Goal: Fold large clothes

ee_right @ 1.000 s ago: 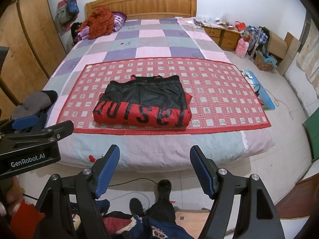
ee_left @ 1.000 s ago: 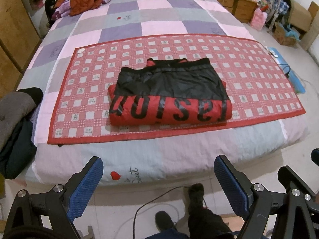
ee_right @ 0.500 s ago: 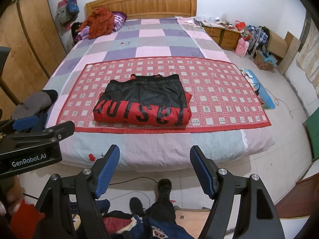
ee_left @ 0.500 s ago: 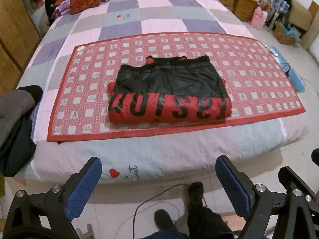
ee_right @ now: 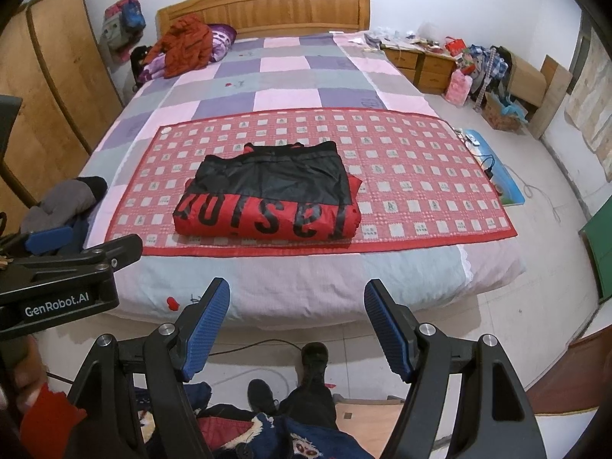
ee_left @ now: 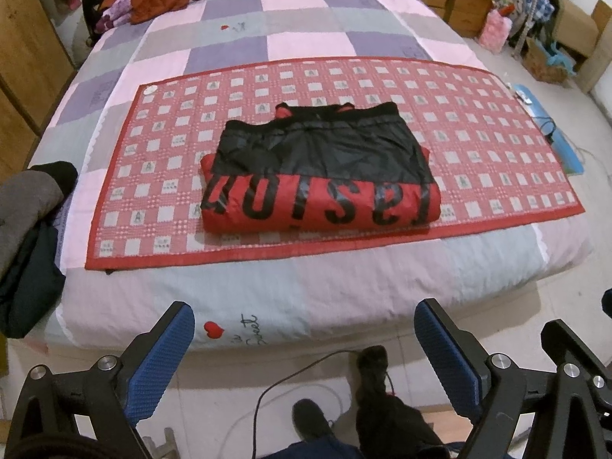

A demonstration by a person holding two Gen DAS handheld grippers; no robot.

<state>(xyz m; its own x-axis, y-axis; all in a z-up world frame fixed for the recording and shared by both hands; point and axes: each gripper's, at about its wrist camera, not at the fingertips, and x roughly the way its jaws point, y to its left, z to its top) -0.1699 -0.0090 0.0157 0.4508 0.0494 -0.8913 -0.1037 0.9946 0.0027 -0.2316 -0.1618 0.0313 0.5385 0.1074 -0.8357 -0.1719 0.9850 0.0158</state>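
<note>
- The folded jacket (ee_left: 319, 179), black above and red below with large black letters, lies as a compact rectangle on the red checked mat (ee_left: 478, 145), a little toward the mat's near edge and left of its middle.
- Bare mat shows on every side of the jacket: a wide stretch to its right, a narrower one to its left, a thin strip between its red fold and the mat's near border.
- The mat lies across the bed (ee_left: 306, 290); beyond the jacket the patchwork quilt runs up to an orange garment (ee_right: 183, 46) by the wooden headboard (ee_right: 267, 4).
- Left of the jacket, at the bed's corner, a grey and dark pile of clothes (ee_left: 26, 229) hangs over the edge.
- Right of the jacket, past the bed's side, lies open floor, with a blue mat (ee_right: 497, 168) and cluttered drawers (ee_right: 420, 65) farther back.
- The left gripper (ee_left: 304, 348) hovers off the foot of the bed, well short of the jacket, its blue fingers (ee_left: 160, 359) spread wide with nothing between them.
- The right gripper (ee_right: 296, 329) hangs likewise before the foot of the bed, aimed toward the jacket, fingers (ee_right: 386, 329) wide apart and empty.
- In the right wrist view the left gripper's body juts in from the left, low beside the bed's near corner.
- Below both grippers, the person's dark shoes (ee_right: 264, 397) stand on the floor.
</note>
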